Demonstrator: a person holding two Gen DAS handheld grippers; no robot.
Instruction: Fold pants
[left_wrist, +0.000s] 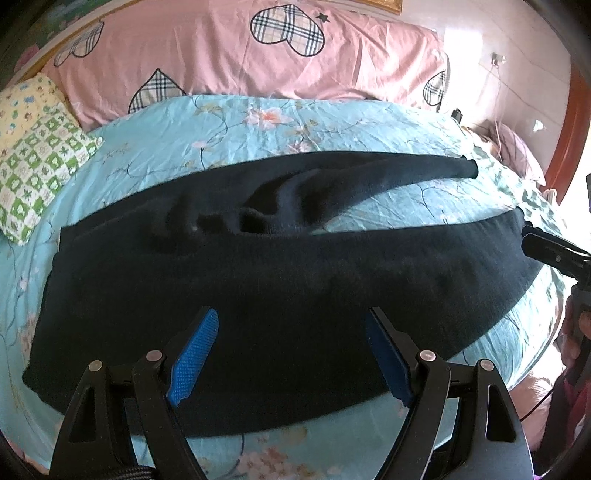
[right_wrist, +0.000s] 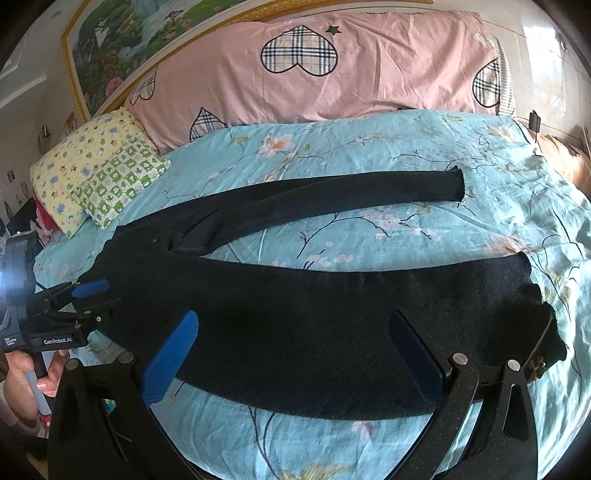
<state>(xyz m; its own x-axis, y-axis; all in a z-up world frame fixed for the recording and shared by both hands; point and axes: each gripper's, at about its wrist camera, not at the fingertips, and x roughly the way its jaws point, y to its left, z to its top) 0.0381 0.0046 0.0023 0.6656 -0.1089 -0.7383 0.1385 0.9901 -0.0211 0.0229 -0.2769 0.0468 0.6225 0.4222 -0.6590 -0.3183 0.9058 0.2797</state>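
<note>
Dark navy pants (left_wrist: 258, 280) lie spread flat on the bed, waist to the left, two legs running right and apart in a V. They also show in the right wrist view (right_wrist: 303, 332). My left gripper (left_wrist: 291, 325) is open and empty, hovering over the near edge of the waist and thigh. My right gripper (right_wrist: 295, 332) is open and empty, over the near leg, whose cuff (right_wrist: 532, 295) lies to its right. The far leg (right_wrist: 332, 199) ends at a cuff further back. The left gripper is seen at the left of the right wrist view (right_wrist: 88, 295).
The bed has a light blue floral sheet (right_wrist: 351, 236). A pink quilt with plaid hearts (right_wrist: 314, 74) lies along the headboard. Two small patterned pillows (right_wrist: 99, 177) sit at the back left. A framed painting (right_wrist: 122, 40) hangs above. The bed's near edge is just below the grippers.
</note>
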